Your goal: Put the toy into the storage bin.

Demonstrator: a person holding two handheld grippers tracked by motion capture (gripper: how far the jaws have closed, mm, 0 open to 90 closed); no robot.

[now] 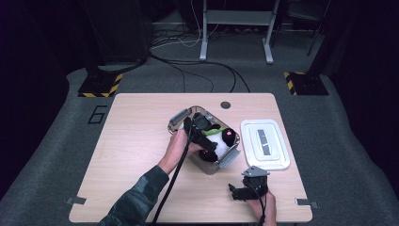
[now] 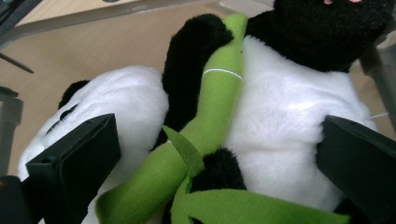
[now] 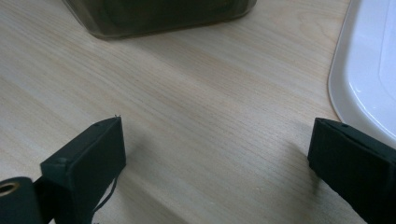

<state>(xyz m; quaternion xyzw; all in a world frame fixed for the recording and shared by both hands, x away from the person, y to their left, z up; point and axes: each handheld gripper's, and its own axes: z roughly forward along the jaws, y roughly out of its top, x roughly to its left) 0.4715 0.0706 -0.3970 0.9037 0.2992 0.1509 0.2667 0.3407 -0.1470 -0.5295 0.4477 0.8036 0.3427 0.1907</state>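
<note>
Panda toy (image 2: 280, 116), black and white plush with a green cloth bamboo stalk (image 2: 210, 112) across its chest, lies in a clear plastic box (image 1: 225, 162) near the middle of the wooden table (image 1: 136, 141). In the high view the toy (image 1: 221, 139) is mostly covered by the left gripper (image 1: 200, 127) and the hand (image 1: 178, 147) holding it, so little more than a white patch, some black fur and a bit of green can be made out. The left gripper view looks close onto the toy's belly: the two black jaws stand wide apart, one on each side of the body, and whether they press the plush cannot be told, since their tips are cut off by the lower edge. The toy's head is cropped at the top of that view, with only a trace of pink showing. A white lid (image 1: 265, 143) lies flat on the table just to the right of the box, apart from it. The right gripper (image 1: 248, 186) rests low near the front right edge of the table, its jaws spread wide with nothing between them but bare wood; its own view catches the box's dark lower wall (image 3: 159, 18) and the lid's rounded rim (image 3: 359, 79), both cut off by the frame.
</note>
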